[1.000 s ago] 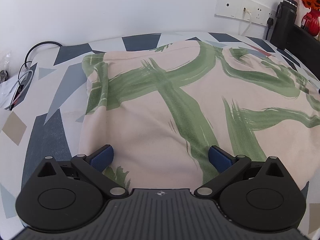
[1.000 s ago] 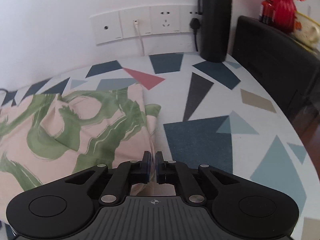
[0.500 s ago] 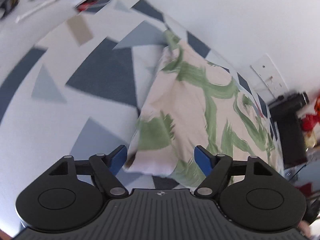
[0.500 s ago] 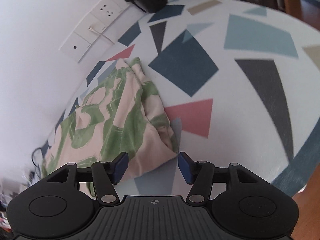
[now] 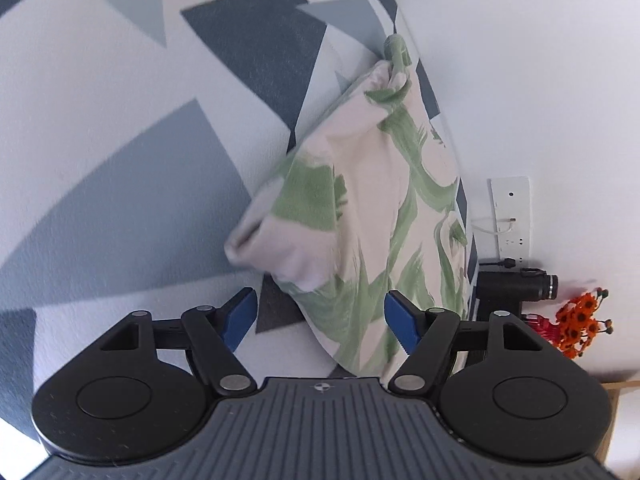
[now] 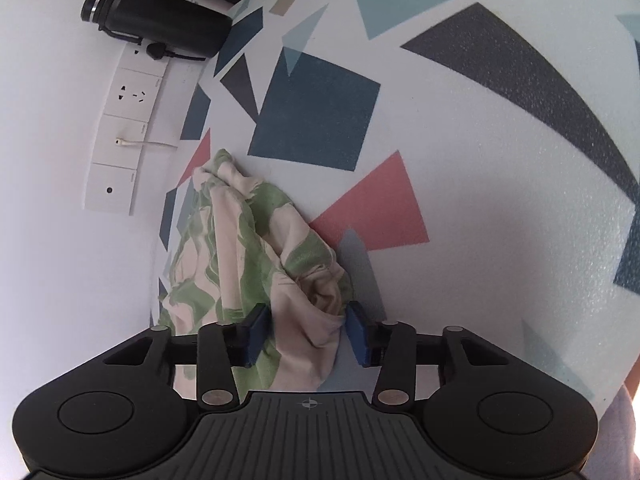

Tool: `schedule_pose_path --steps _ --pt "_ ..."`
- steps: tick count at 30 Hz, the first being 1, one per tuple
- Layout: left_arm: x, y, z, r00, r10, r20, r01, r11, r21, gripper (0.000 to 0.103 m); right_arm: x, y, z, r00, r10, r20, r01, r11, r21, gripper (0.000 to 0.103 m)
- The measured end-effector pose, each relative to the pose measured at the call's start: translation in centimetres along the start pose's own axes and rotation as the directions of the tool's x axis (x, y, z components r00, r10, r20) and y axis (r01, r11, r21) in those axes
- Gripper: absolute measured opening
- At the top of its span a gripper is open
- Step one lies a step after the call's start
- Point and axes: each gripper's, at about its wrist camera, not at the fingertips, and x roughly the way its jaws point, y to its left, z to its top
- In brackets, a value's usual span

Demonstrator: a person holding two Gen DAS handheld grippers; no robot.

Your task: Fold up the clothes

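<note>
**Both claws spread at opposite ends of the folded garment**

I am holding my left claw [image 5: 318, 316] wide, its blue fingers [image 5: 240, 314] gripping nothing. The garment [image 5: 372, 208], pink with green brush strokes, is lying folded on the patterned tabletop [image 5: 120, 128], and its near rolled corner is sitting just ahead of the gap between my left fingers without touching either one.

I am holding my right claw [image 6: 306, 334] partly spread. Here the bunched end of the garment [image 6: 256, 256] is sitting between the pads; I cannot tell whether the pads are touching the cloth.

The left view is showing the garment's long flat side running toward the wall, with a black bottle [image 5: 516, 284] and orange flowers [image 5: 580, 328] beyond it. The right view is showing the crumpled end instead, with the wall socket strip [image 6: 124, 128] and the same bottle [image 6: 156, 20] standing at the tabletop's [image 6: 480, 160] far edge.
</note>
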Motion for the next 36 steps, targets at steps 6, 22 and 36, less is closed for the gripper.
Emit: schedule_pose_path --steps 6,22,36 --pt "0.9 -0.7 0.4 1.000 -0.008 0.022 0.008 1.000 0.027 0.072 0.1 0.0 0.2 1.000 -0.001 0.008 0.001 1.000 -0.011 0.034" --pt "-1.3 -2.1 0.6 0.983 0.028 0.179 -0.067 0.974 0.216 0.005 -1.0 1.1 0.3 0.995 -0.018 0.095 0.033 0.987 -0.157 0.007" --pt "-3.6 -4.6 -1.3 0.952 0.226 0.208 -0.300 0.831 0.468 0.047 -4.3 1.0 -0.8 0.957 -0.249 0.149 0.288 0.875 -0.388 0.037"
